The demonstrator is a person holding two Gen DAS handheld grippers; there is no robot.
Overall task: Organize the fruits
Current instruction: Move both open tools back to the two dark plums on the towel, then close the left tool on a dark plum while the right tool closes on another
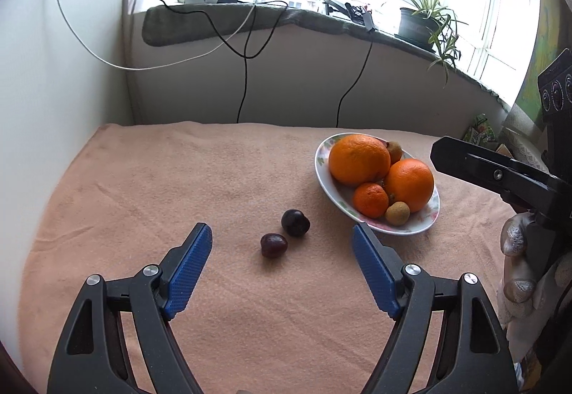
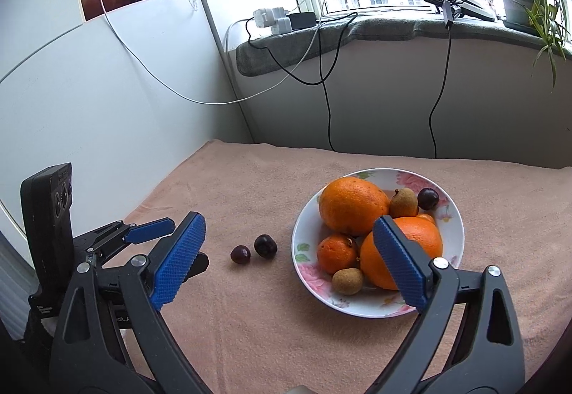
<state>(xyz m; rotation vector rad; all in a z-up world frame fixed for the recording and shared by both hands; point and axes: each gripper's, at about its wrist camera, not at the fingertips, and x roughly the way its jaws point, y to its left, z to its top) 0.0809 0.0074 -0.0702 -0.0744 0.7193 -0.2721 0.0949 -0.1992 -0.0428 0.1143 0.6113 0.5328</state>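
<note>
Oranges [image 2: 352, 210]: two large ones in the plate
Mandarin [image 2: 336, 254]: one
Longans [image 2: 347, 281]: two, small and brown
Cherries [image 2: 265, 246]: three, two on the cloth and one in the plate
Plate [image 2: 304, 233]: one, flowered
Potted plant [image 2: 518, 4]: one on the sill

Glossy glazed plate [image 2: 454, 236], dimpled orange peel [image 2: 352, 210], matt fuzzy peach cloth [image 1: 178, 186], shiny-skinned cherries [image 1: 295, 222].

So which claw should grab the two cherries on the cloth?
Probably the left claw: it is open, with both cherries lying just ahead between its fingers. The right claw faces the bowl.
</note>
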